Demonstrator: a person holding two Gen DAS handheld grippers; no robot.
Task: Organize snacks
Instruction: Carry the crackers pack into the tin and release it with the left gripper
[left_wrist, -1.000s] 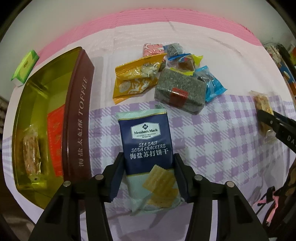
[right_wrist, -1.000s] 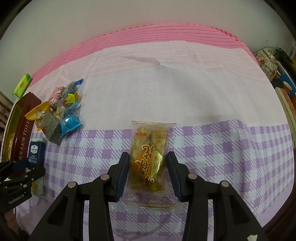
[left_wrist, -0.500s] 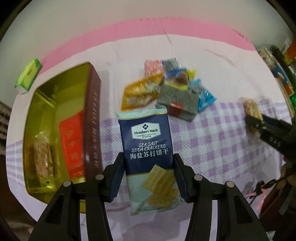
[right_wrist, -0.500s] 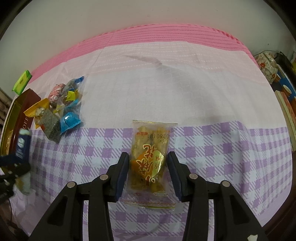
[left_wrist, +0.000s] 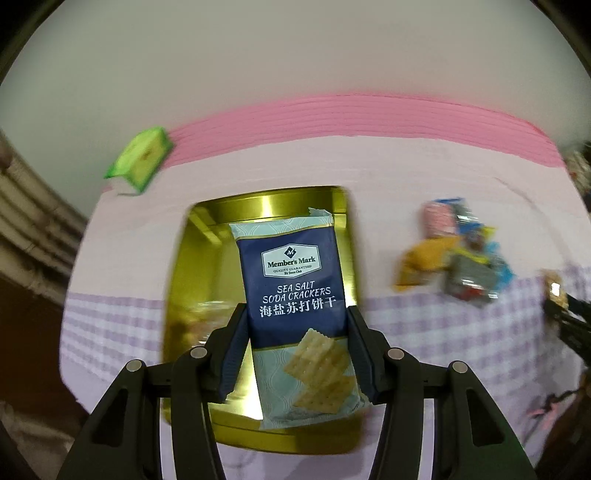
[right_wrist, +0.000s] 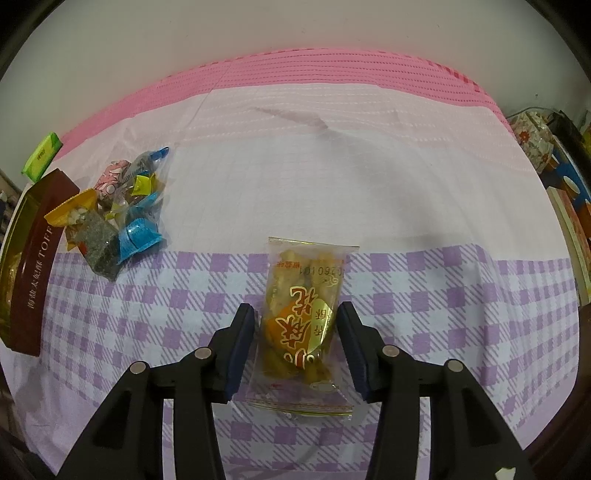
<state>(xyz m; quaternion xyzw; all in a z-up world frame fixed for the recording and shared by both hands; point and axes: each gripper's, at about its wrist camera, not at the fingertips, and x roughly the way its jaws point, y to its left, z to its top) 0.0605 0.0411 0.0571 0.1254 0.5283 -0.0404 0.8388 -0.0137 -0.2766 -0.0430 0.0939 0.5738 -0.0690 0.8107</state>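
Two grippers, two different jobs at this moment. The left gripper (left_wrist: 293, 345) has its jaws pinching a packet of soda crackers (left_wrist: 293, 295) across its width, low on the packet, so the printed face stands up clear of the fingers and the pack hangs straight. It is held above the open gold tin (left_wrist: 266, 206), which sits near the left edge of the tablecloth (right_wrist: 332, 177); that looks like the place it is meant to go, since other wrapped pieces already lie inside, though blur makes them hard to make out.

The right gripper (right_wrist: 295, 345) straddles a clear bag of fried twists (right_wrist: 301, 321) lying flat on the checked part of the cloth, toward the near edge. Its jaws have just been opening, and a sliver of cloth now shows between each pad and the bag, so they stand spread and the bag rests on its own weight.

Further out, a heap of small snacks (right_wrist: 122, 210) waits just beside the tin's brown wall, handy for later trips. A green box (right_wrist: 40, 155) sits at the far left corner.
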